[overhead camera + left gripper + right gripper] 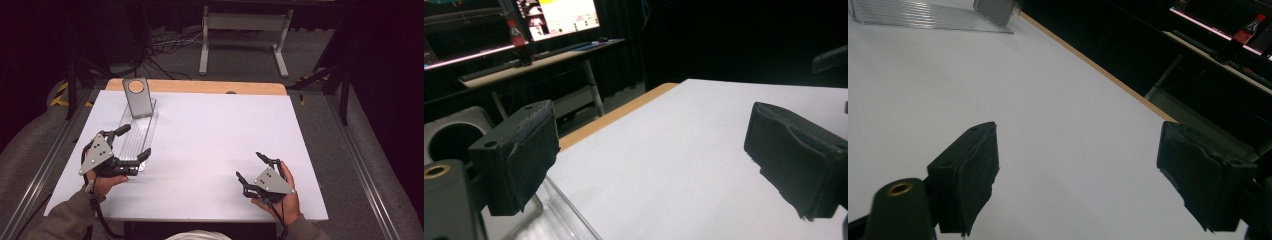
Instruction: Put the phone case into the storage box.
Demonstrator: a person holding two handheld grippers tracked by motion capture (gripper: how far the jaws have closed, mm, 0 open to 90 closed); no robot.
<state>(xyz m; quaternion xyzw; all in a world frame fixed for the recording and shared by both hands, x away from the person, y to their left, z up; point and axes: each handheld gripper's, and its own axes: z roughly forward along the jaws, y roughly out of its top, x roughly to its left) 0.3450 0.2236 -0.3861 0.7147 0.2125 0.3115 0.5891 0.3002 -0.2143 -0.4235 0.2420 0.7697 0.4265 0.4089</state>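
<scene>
A long clear ribbed tray (pixel 137 132) lies on the left of the white table (pixel 215 145). A grey slab with a round disc (pixel 137 96) leans upright at the tray's far end. My left gripper (pixel 134 142) is open, its jaws standing wide apart over the tray's near end with nothing between them. The left gripper view shows the tray's corner (pixel 556 220) below the left pad (pixel 519 155), and the grey slab (pixel 451 132) beyond it. My right gripper (pixel 251 166) is open and empty over bare table at the near right. The right gripper view shows the tray (pixel 923 15) and slab (pixel 993 10) far off.
A wooden strip (pixel 200 86) runs along the table's far edge. Metal rails (pixel 55 155) flank both sides. A white frame stand (pixel 245 37) and cables lie on the floor beyond. A desk with lit monitors (pixel 564 17) stands off to the side.
</scene>
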